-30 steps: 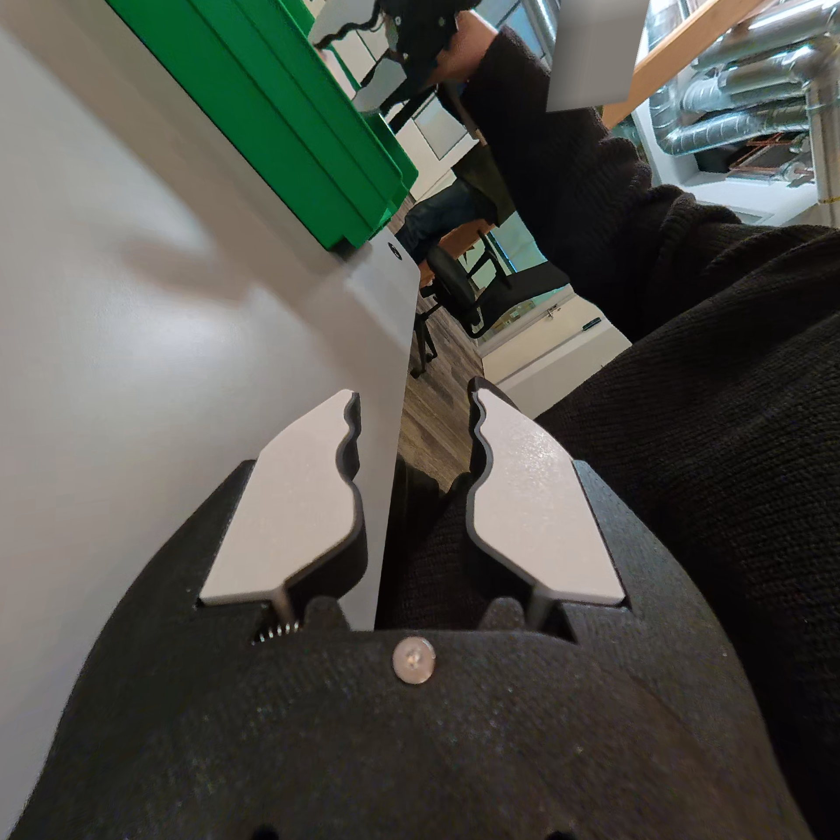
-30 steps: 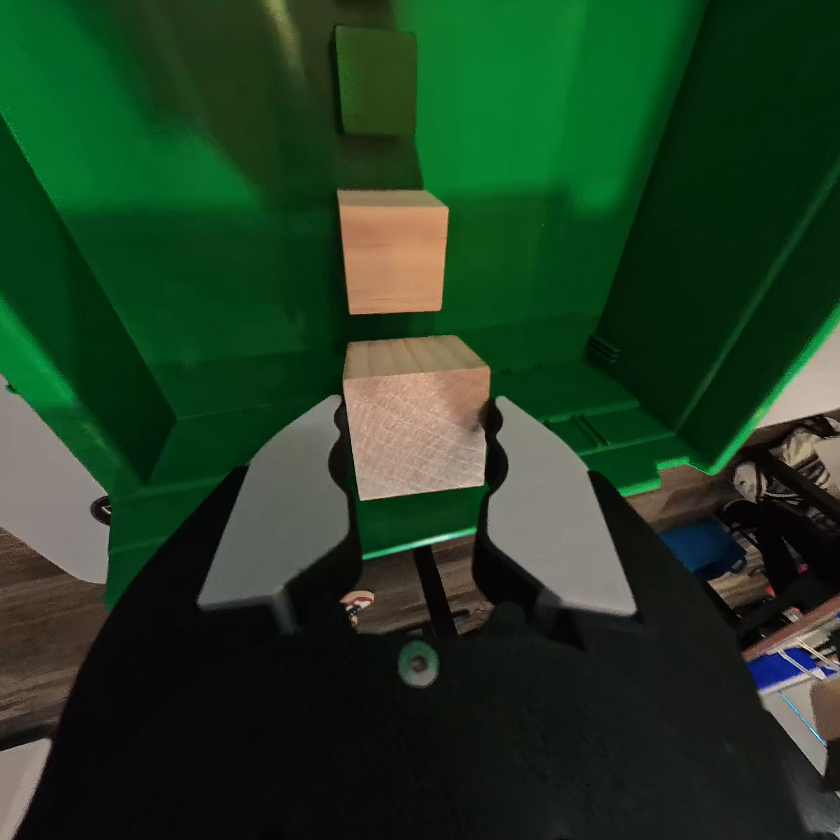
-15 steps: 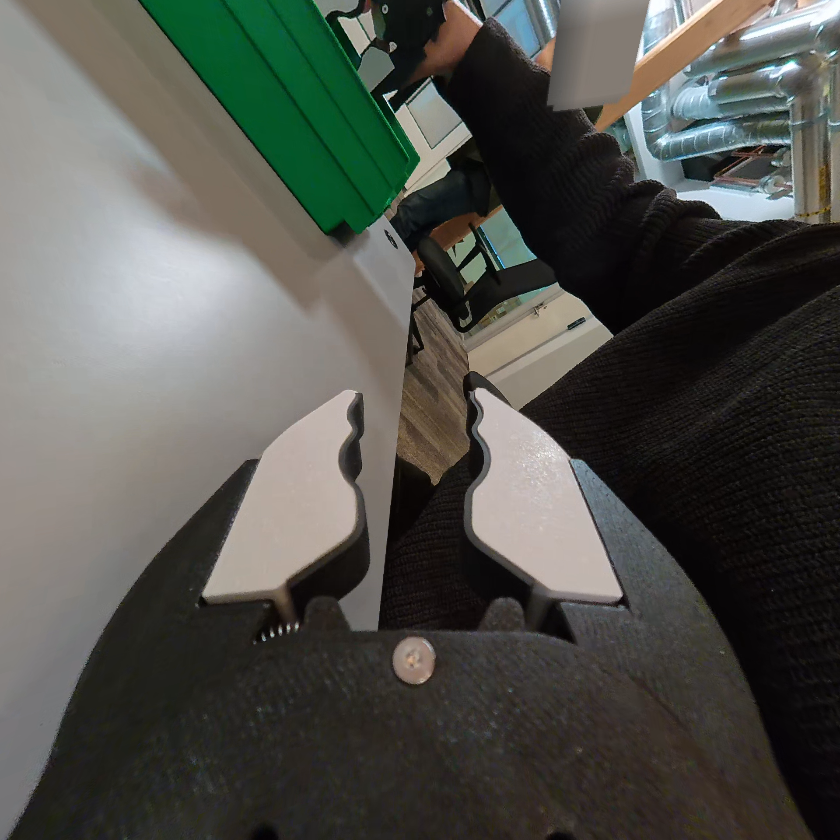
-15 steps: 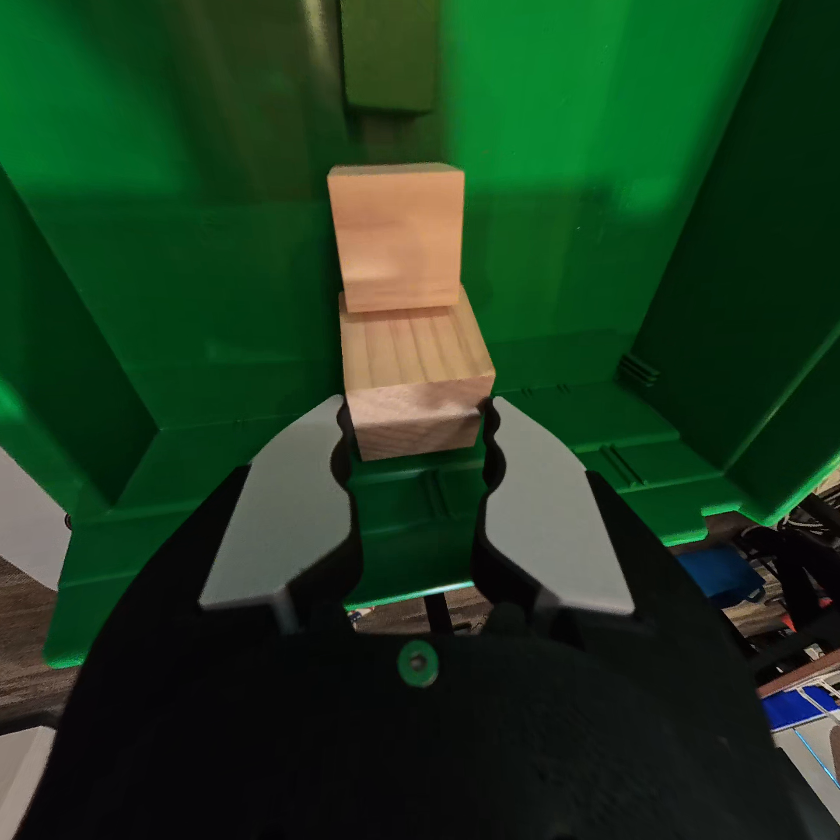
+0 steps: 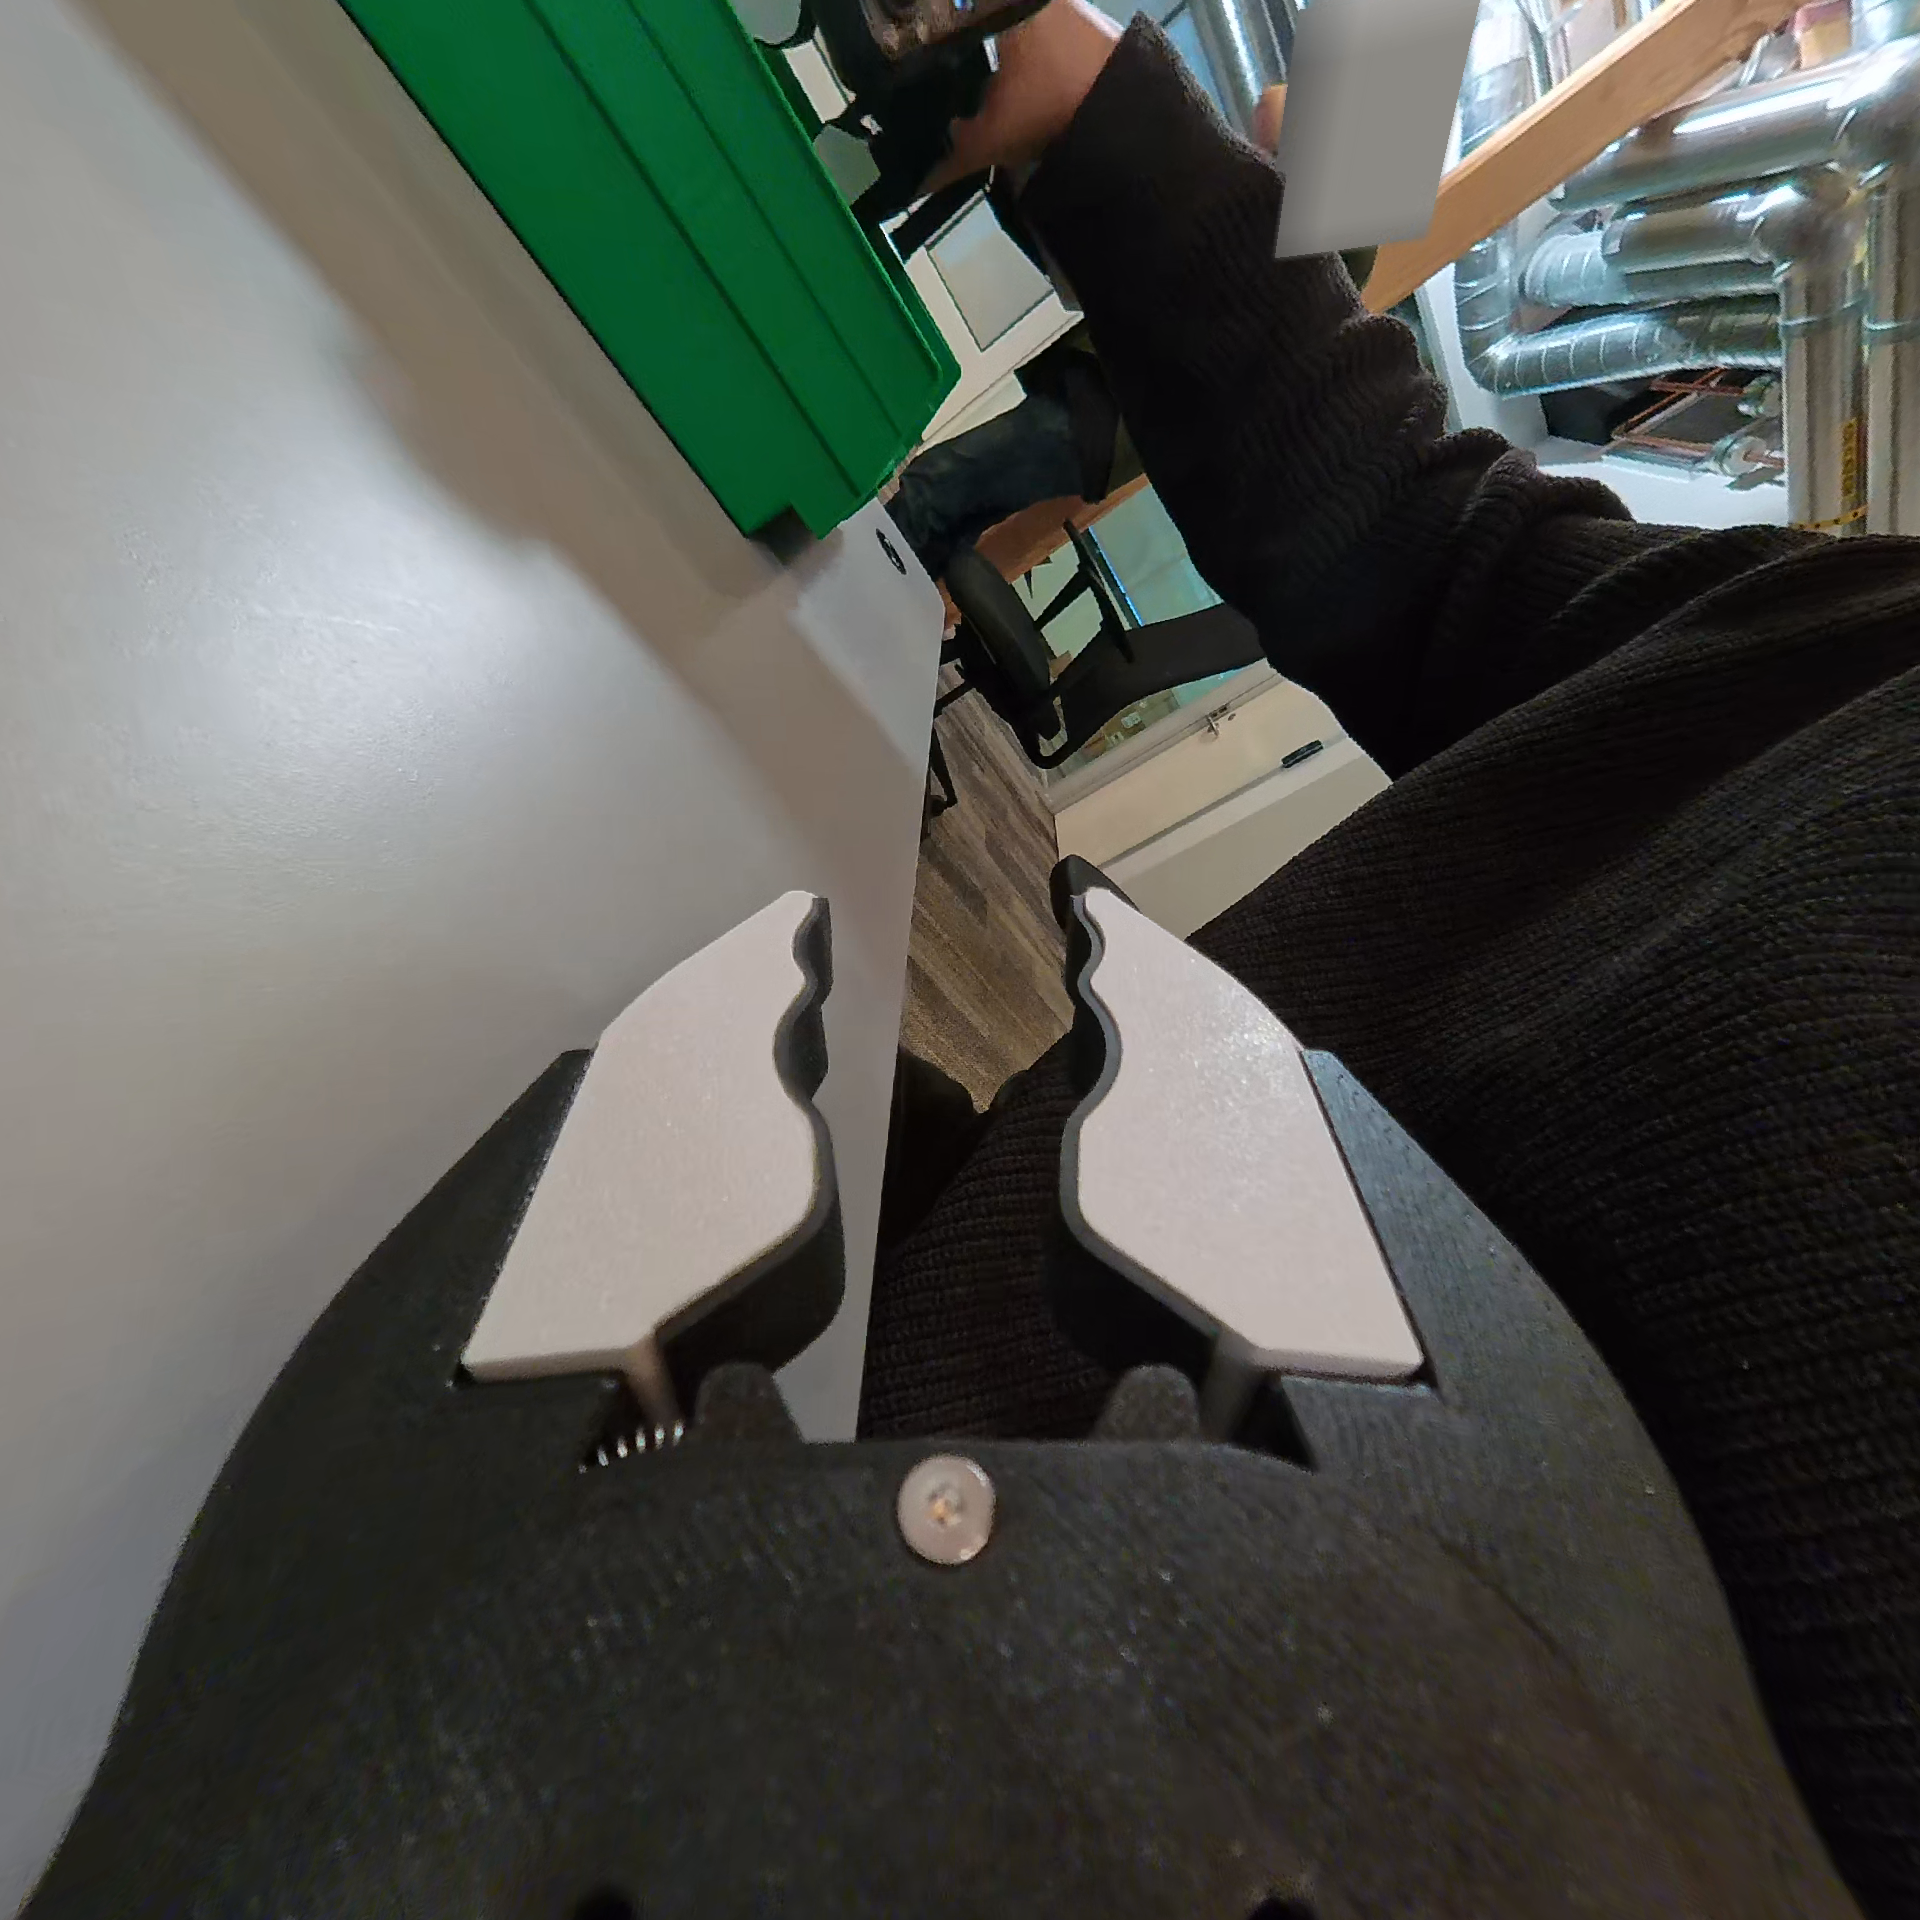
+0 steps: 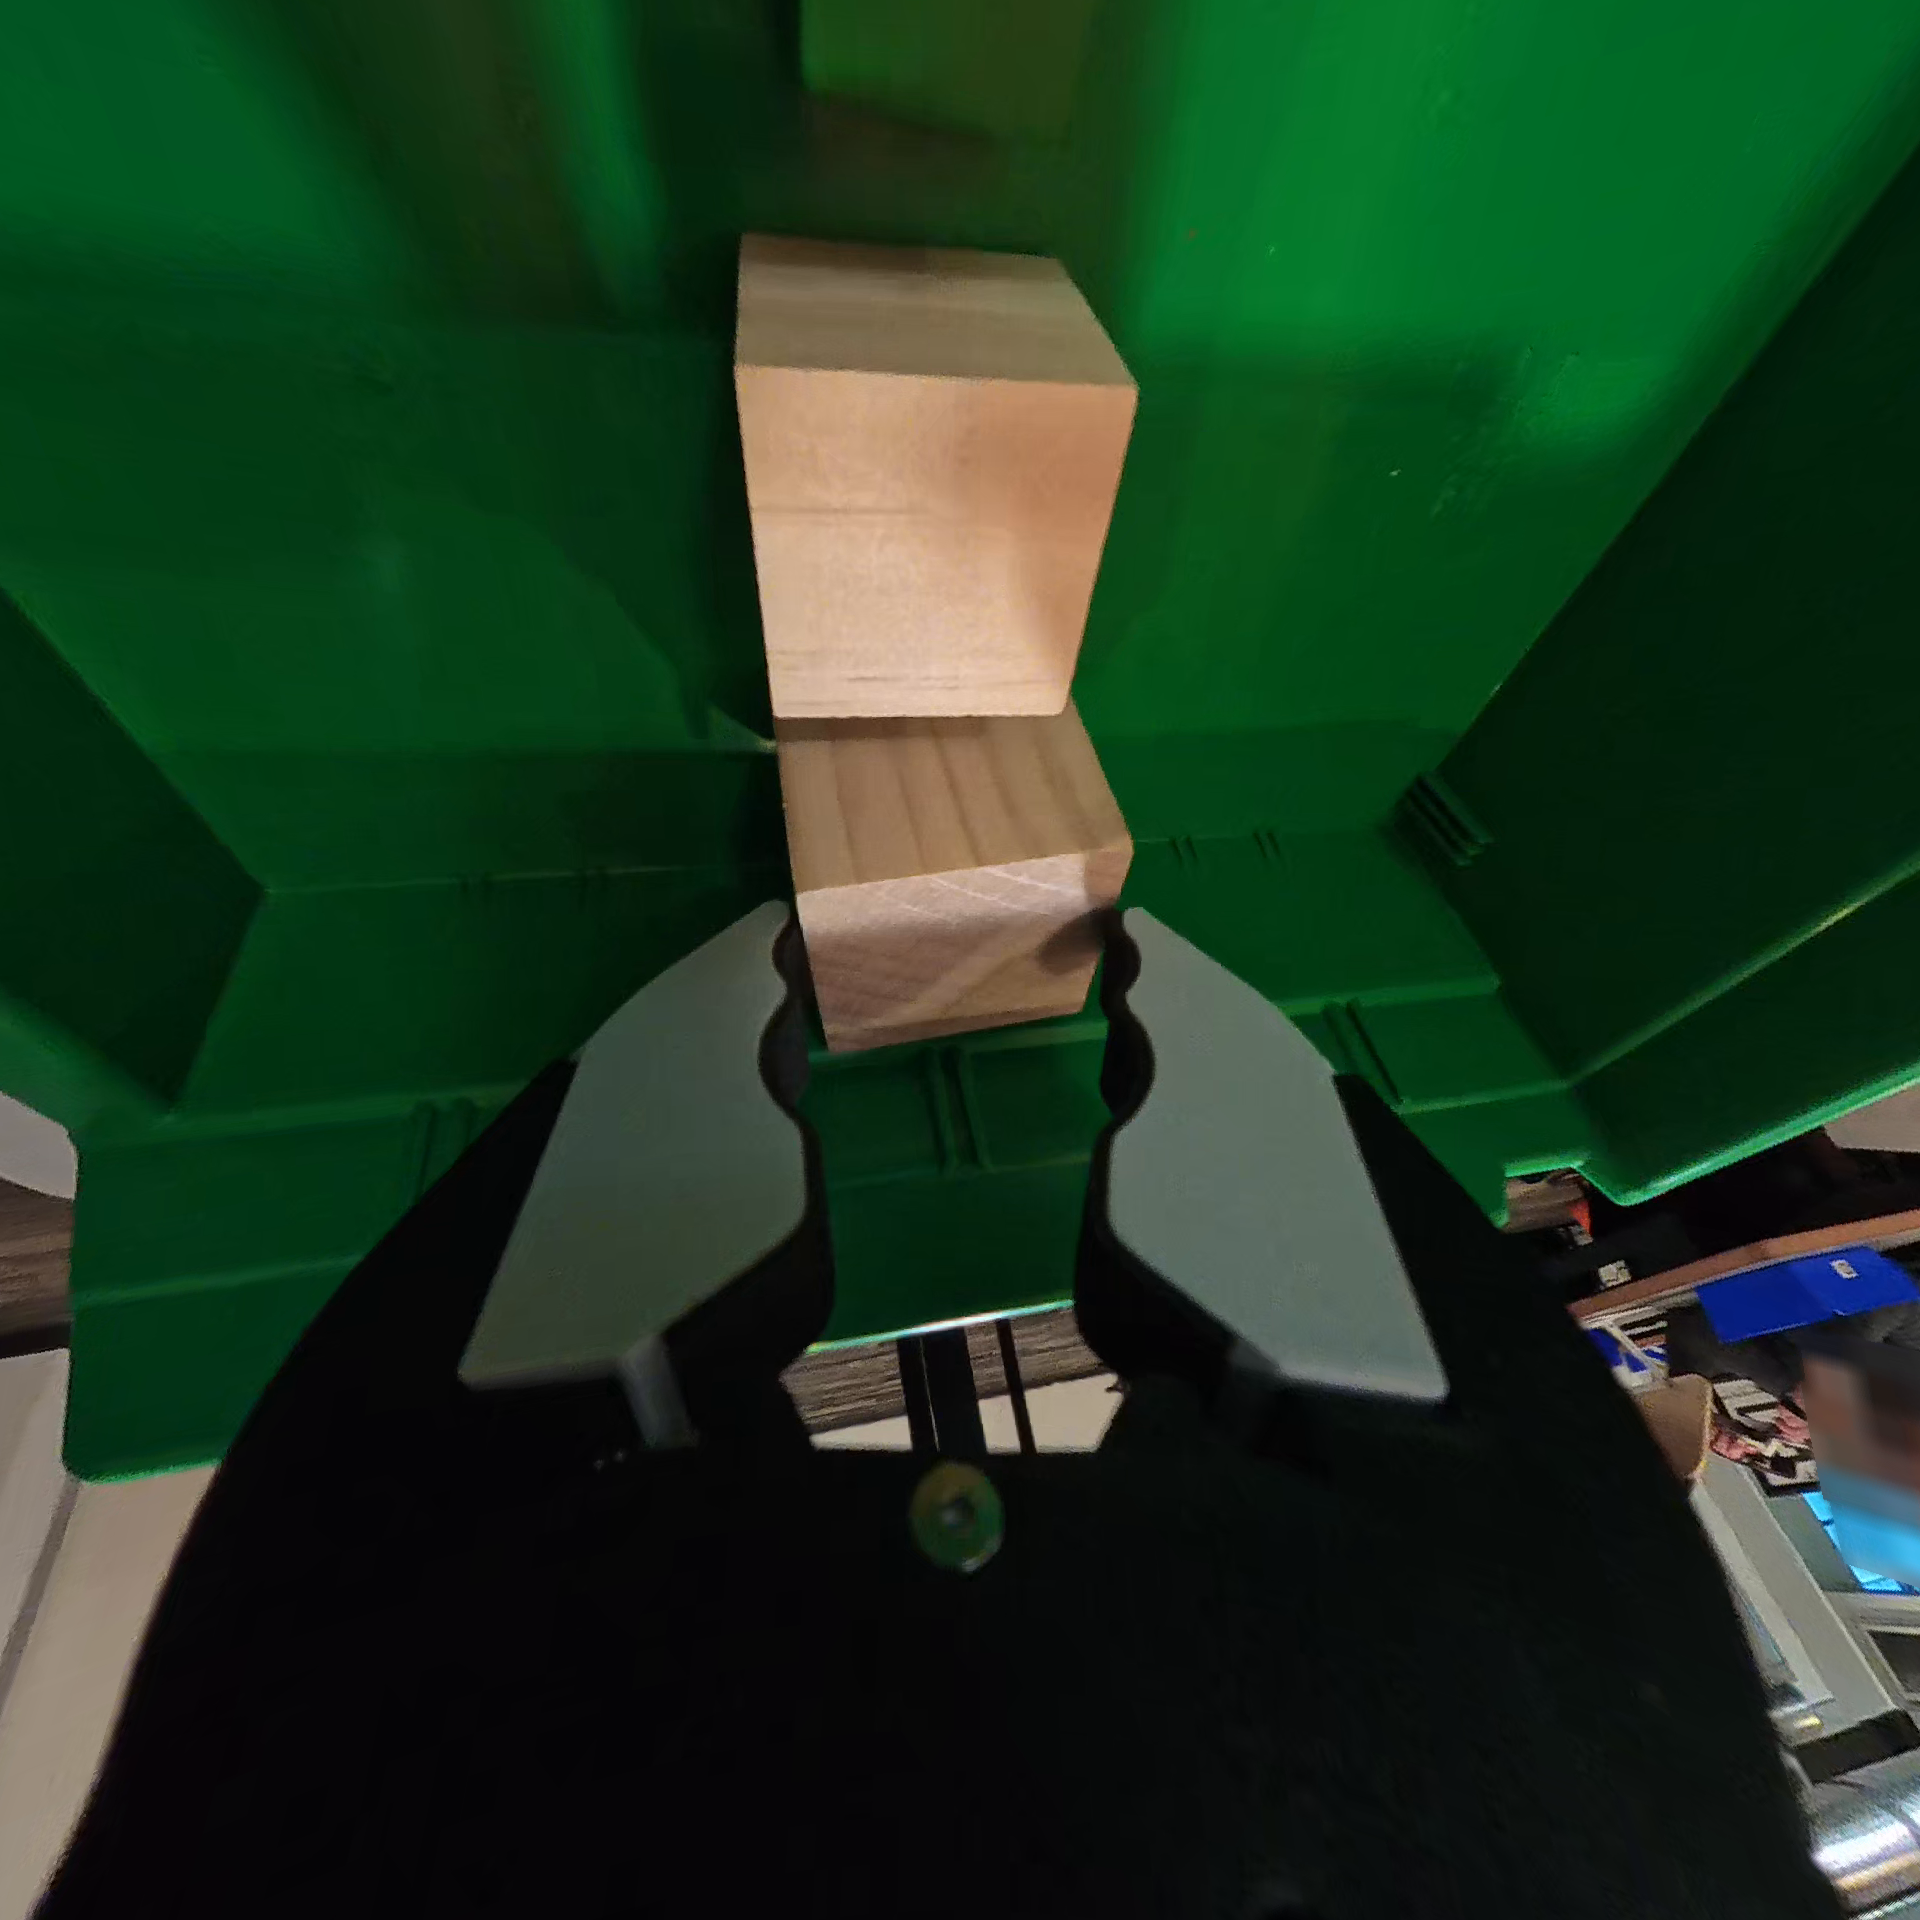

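Right claw (image 6: pixel 951 971): grasping the near wooden cube (image 6: pixel 951 935), its two grey fingers (image 6: pixel 665 1174) pressing on the cube's left and right faces at the very tips.
Held cube: sitting inside the green bin (image 6: pixel 364 499), its far edge meeting the second wooden cube (image 6: pixel 920 540) at 12 o'clock; whether it is resting on the bin floor or hanging just above it cannot be told.
Handling: it is looking like a light, stiff, solid block with flat, dry, grippy faces and no fragility; taking it on opposite flat sides, lower than the tips, would likely be steadier.
Right claw pose: pointing steeply down into the bin, fingers level with each other.
Left claw (image 5: pixel 940 997): standing released with nothing between its fingers, straddling the tabletop (image 5: pixel 312 727) edge.
Left claw surroundings: black knit sleeve (image 5: pixel 1558 1039) at 3 o'clock, the bin's outer wall (image 5: pixel 707 260) at 11 o'clock, office chair (image 5: pixel 1039 665) farther off at 12 o'clock.
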### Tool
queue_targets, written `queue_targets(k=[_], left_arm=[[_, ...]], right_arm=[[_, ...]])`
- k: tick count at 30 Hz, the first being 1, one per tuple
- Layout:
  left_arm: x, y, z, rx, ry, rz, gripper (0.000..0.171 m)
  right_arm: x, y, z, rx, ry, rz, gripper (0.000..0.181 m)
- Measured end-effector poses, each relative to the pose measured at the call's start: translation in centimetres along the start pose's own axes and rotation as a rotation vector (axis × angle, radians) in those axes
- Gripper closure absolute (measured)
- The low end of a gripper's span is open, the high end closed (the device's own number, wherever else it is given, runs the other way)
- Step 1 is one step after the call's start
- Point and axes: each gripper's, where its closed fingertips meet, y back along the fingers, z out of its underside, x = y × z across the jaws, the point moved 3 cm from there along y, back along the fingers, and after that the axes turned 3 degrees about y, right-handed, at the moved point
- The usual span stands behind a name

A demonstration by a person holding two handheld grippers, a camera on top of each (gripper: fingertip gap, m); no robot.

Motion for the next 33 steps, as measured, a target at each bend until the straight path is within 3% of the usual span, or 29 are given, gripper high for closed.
queue_targets(k=[16, 23, 26, 28, 33], left_arm=[[0.2, 0.0, 0.1, -0.004, 0.001, 0.008, 0.128], [0.2, -0.1, 0.0, 0.002, 0.011, 0.012, 0.128], [0.4, -0.1, 0.0, 0.002, 0.006, 0.016, 0.128], [0.6, -0.1, 0.0, 0.001, -0.002, 0.017, 0.128], [1.2, -0.1, 0.1, -0.003, -0.037, 0.018, 0.128]], right_arm=[[-0.3, 0.0, 0.2, -0.027, -0.043, -0.021, 0.125], [-0.5, 0.5, 0.3, 0.001, -0.079, -0.005, 0.114], [0.2, 2.0, 0.3, 0.064, -0.125, 0.053, 0.113], [1.5, 3.9, 0.2, 0.121, -0.171, 0.164, 0.129], [3.5, 11.3, -2.7, 0.451, -0.363, 0.444, 0.137]])
